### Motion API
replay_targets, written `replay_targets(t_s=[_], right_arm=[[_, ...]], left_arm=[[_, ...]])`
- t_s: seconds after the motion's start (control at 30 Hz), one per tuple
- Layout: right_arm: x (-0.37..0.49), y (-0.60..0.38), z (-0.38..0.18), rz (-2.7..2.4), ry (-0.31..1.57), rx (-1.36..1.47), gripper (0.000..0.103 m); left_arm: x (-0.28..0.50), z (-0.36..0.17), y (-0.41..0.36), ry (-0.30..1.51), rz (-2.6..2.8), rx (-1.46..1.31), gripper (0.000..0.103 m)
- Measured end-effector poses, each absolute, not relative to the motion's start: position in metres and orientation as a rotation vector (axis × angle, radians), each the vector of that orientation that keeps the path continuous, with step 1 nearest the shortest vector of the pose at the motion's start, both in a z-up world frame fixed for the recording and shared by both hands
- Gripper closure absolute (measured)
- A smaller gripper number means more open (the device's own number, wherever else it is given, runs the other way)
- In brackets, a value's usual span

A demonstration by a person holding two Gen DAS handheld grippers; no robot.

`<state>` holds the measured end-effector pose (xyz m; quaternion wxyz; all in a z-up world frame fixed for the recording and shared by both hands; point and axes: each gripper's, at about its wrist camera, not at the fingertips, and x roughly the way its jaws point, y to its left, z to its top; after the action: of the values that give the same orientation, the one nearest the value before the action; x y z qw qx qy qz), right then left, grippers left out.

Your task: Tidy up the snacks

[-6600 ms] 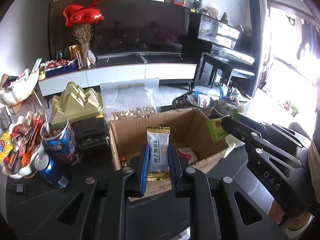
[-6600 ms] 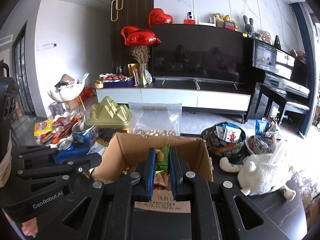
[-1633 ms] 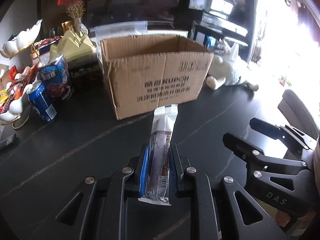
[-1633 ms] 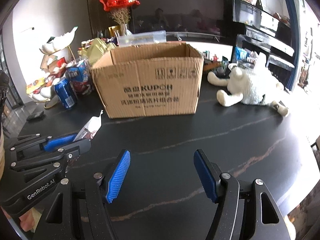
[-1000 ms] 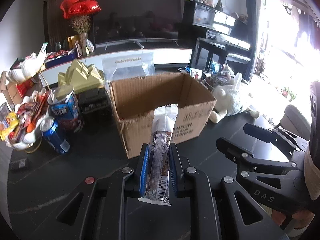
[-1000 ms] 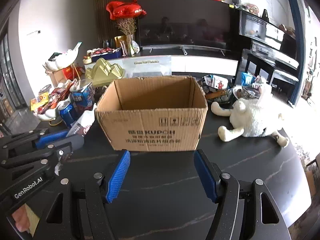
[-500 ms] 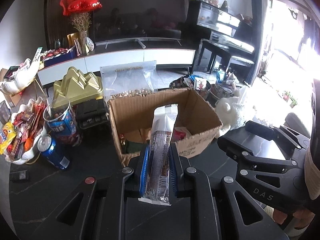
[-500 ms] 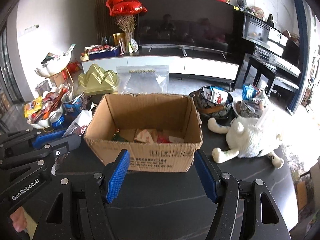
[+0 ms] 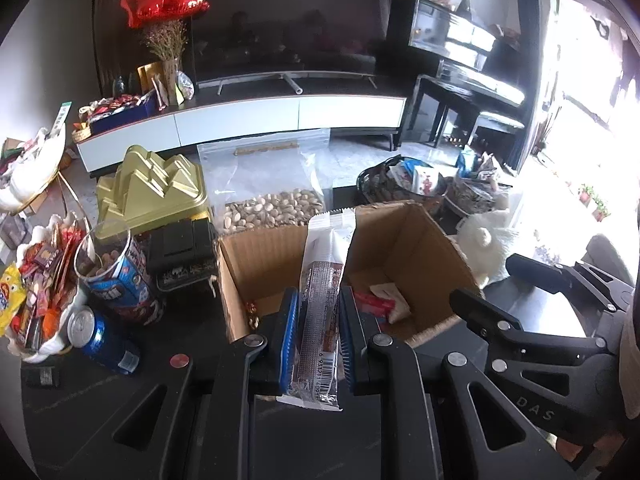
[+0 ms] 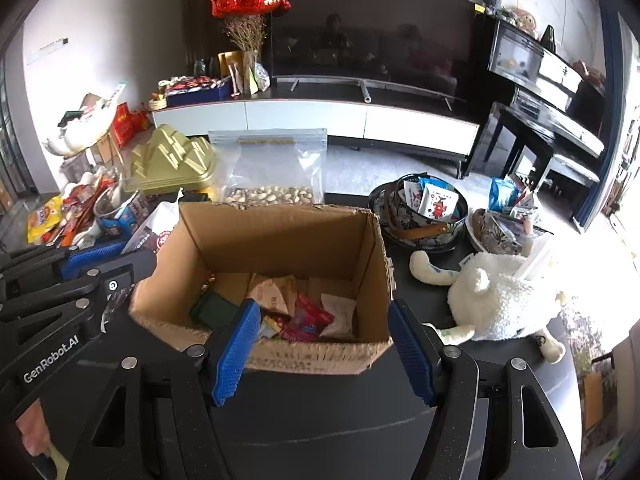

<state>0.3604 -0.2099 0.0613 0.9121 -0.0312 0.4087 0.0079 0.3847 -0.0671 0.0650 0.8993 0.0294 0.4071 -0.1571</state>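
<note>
A dark table (image 10: 320,432) is seen in a living room, with a television (image 10: 372,52) behind it. The table's near edge is hidden by the tools. The left tool (image 9: 318,330) is clamped on a snack bar (image 9: 322,280), held above the open cardboard box (image 10: 280,240); the right tool (image 10: 324,350) is spread apart, empty. Since half a second ago, both tools have been brought nearer the box, and more of its contents are exposed.
</note>
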Motion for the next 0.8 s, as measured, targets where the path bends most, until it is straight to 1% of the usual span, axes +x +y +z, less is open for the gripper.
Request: replay_targets(t_s=[0.07,0.17,0.23,0.3,0.43,0.53,0.57,0.63,0.7,0.73,0.8], right_arm=[[0.368,-0.212,0.057,0.017,0.856,-0.058,0.036],[0.377,-0.214,0.050,0.007,0.871,-0.060,0.036],[0.381,-0.215,0.046,0.007,0.878,-0.059,0.036],[0.381,-0.214,0.043,0.011,0.885,-0.057,0.036],[0.374,-0.213,0.043,0.014,0.883,-0.066,0.036],[0.363,-0.211,0.047,0.018,0.871,-0.076,0.036],[0.359,-0.211,0.049,0.020,0.867,-0.079,0.036],[0.349,-0.210,0.054,0.023,0.852,-0.079,0.036],[0.337,-0.209,0.060,0.027,0.833,-0.075,0.036],[0.331,-0.209,0.062,0.029,0.825,-0.074,0.035],[0.319,-0.209,0.066,0.033,0.805,-0.065,0.027]], left_arm=[[0.394,0.061,-0.069,0.844,-0.302,0.080,0.082],[0.401,0.055,-0.068,0.846,-0.275,0.087,0.075],[0.401,0.054,-0.068,0.854,-0.273,0.087,0.068],[0.397,0.053,-0.064,0.855,-0.263,0.079,0.065],[0.381,0.056,-0.061,0.847,-0.211,0.118,0.056],[0.367,0.059,-0.058,0.833,-0.198,0.142,0.055],[0.360,0.062,-0.056,0.827,-0.195,0.142,0.053],[0.346,0.068,-0.052,0.809,-0.194,0.136,0.047],[0.332,0.073,-0.051,0.790,-0.191,0.135,0.046],[0.325,0.076,-0.050,0.779,-0.191,0.136,0.045],[0.313,0.081,-0.049,0.756,-0.184,0.137,0.042]])
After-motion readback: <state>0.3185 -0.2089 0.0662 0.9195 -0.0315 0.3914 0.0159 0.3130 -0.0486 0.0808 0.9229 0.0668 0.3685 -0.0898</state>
